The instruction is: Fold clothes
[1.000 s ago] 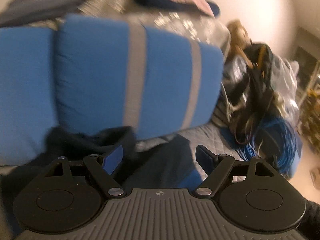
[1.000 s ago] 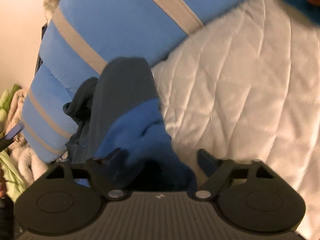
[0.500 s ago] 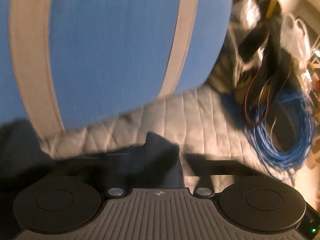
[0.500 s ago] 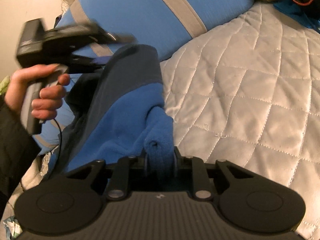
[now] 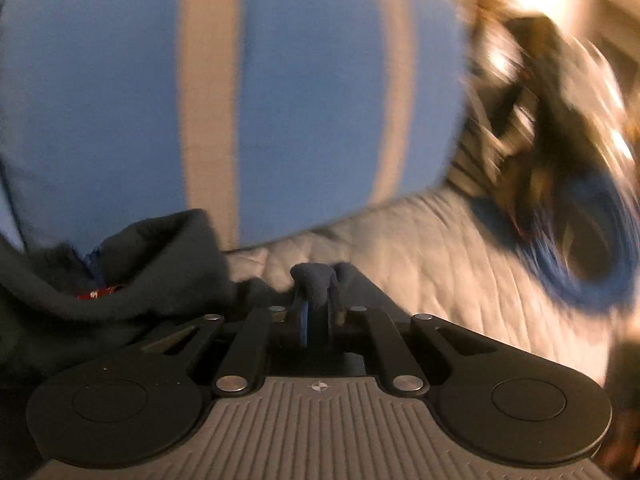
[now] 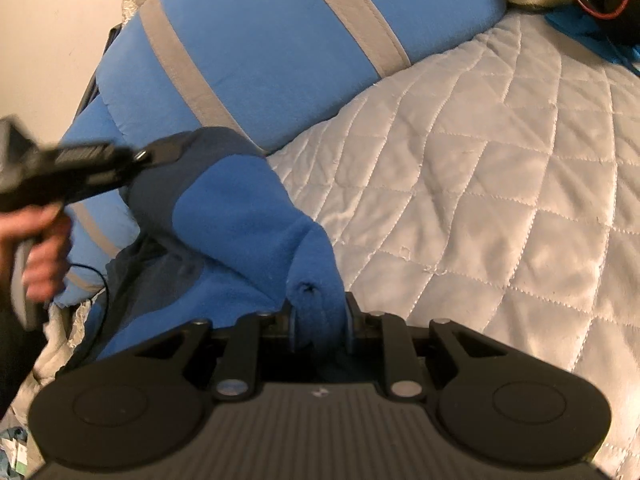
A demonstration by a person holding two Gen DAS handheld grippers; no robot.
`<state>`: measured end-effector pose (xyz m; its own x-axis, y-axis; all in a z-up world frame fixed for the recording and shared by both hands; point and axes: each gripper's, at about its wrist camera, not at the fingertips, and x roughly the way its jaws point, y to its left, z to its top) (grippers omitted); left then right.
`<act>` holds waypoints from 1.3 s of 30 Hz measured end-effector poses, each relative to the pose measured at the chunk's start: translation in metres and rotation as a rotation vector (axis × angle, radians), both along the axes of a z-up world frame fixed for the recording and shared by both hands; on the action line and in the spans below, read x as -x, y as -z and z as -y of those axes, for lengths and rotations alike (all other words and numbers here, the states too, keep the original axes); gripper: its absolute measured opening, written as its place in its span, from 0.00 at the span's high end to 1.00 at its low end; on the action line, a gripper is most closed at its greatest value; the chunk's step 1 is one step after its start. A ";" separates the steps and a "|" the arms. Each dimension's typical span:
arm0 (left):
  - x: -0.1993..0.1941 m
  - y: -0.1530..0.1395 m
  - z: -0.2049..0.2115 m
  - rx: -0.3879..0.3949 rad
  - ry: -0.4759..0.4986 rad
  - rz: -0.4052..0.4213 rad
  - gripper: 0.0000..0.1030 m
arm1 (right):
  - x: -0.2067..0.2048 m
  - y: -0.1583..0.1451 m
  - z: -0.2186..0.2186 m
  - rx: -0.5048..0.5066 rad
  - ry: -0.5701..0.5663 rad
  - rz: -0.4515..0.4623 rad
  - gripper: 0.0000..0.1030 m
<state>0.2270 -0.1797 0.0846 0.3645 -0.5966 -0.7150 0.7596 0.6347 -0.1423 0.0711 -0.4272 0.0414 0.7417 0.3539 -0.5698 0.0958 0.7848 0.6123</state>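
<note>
Both grippers are clamped on the same fleece garment [image 6: 224,232], a blue and dark grey top that hangs bunched between them over the quilted bed cover [image 6: 500,184]. The right gripper [image 6: 318,320] has its jaws clenched on a wad of blue fleece at about six o'clock in its own view. The left gripper [image 5: 316,312] pinches a dark fold the same way, with the collar [image 5: 160,256] slumped at nine o'clock. From the right wrist view, a hand [image 6: 40,256] grips the left tool's handle at nine o'clock. Two holds like this would let the cloth be spread flat. The striped blue pillow [image 6: 280,40] lies at twelve o'clock, touching the garment.
</note>
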 end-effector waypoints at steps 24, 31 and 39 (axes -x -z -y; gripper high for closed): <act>-0.014 0.017 -0.058 0.336 -0.114 -0.469 0.39 | 0.002 0.005 0.003 -0.021 0.010 -0.010 0.69; -0.065 0.025 -0.048 0.478 -0.248 -0.710 0.39 | 0.001 0.006 0.003 -0.020 0.010 -0.010 0.67; -0.104 0.021 0.002 0.276 -0.292 -0.830 0.39 | 0.001 0.006 0.002 -0.017 0.011 -0.009 0.66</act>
<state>0.3313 -0.1821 0.0637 -0.0387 -0.7497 -0.6607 0.1615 0.6478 -0.7445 0.0702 -0.4295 0.0350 0.7401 0.3557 -0.5707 0.1099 0.7732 0.6245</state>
